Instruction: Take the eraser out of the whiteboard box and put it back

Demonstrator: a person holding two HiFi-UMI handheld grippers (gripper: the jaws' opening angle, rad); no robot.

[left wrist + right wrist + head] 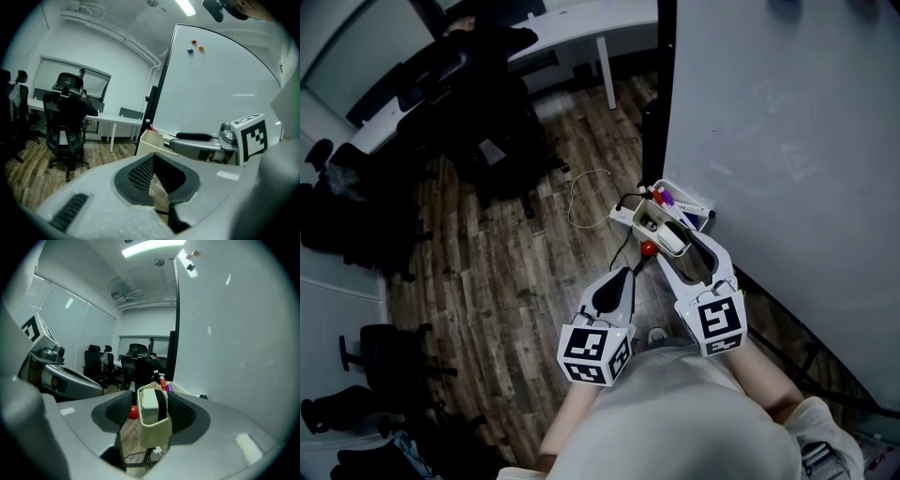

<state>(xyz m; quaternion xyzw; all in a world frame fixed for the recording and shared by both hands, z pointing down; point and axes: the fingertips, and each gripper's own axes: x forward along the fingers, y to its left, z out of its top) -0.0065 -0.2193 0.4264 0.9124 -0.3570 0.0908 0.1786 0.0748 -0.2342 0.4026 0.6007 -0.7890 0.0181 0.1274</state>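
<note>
A cream whiteboard box (628, 214) hangs at the foot of the whiteboard (787, 141). The white eraser (673, 241) with its black felt stands inside it. My right gripper (686, 246) is open, its jaws straddling the near end of the box. In the right gripper view the eraser (150, 404) sits in the box (152, 433) between the two pads, and the left pad stands clear of the box wall. My left gripper (628, 274) hangs to the left of the box, shut and empty. In its own view the left gripper (151, 157) shows its tips meeting.
Red and purple markers (661, 197) stand at the box's far end. A red ball (648, 247) sits just left of the box. A thin cable (581, 202) lies on the wooden floor. Black office chairs (487, 112) and a white desk (581, 28) are farther off.
</note>
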